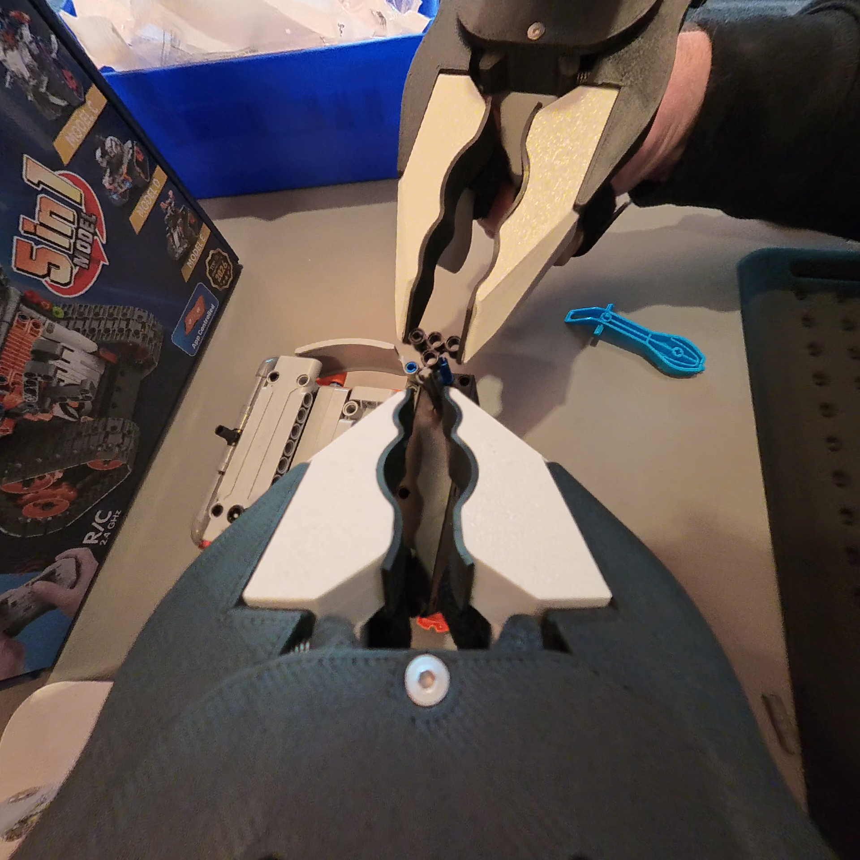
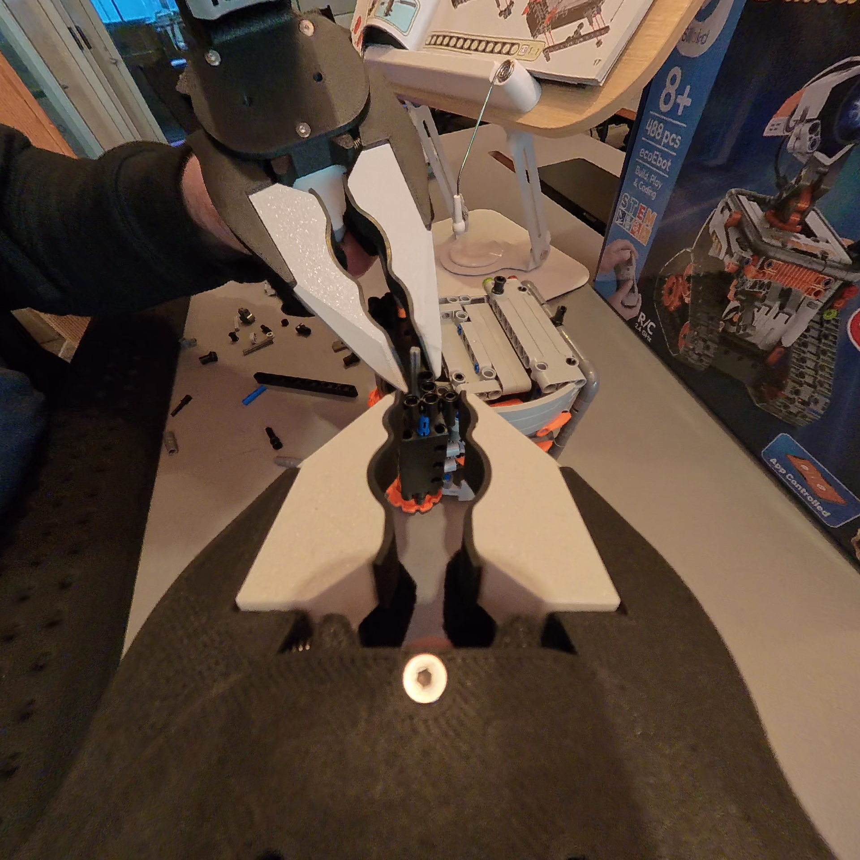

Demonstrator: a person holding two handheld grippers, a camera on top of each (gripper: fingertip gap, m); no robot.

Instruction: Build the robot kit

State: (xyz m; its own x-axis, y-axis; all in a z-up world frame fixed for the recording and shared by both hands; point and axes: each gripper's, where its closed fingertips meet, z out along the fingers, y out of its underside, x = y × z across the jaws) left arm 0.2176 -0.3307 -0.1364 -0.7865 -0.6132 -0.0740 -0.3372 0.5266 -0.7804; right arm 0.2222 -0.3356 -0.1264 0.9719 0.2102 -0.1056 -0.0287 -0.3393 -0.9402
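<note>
Your left tool (image 1: 426,395) pinches a thin dark axle (image 2: 413,367); your right tool (image 2: 430,400) clamps the black beam assembly (image 2: 423,446), the grey model (image 2: 507,344) at one o'clock.

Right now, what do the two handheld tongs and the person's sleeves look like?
Both tongs match: the left tongs and right tongs each have a dark, ridged, printed-looking body with a silver hex screw at the centre. Each carries two pale wedge-shaped fingers with wavy dark inner edges. No cables show. The person wears black sleeves and apparently dark fingerless gloves.
</note>
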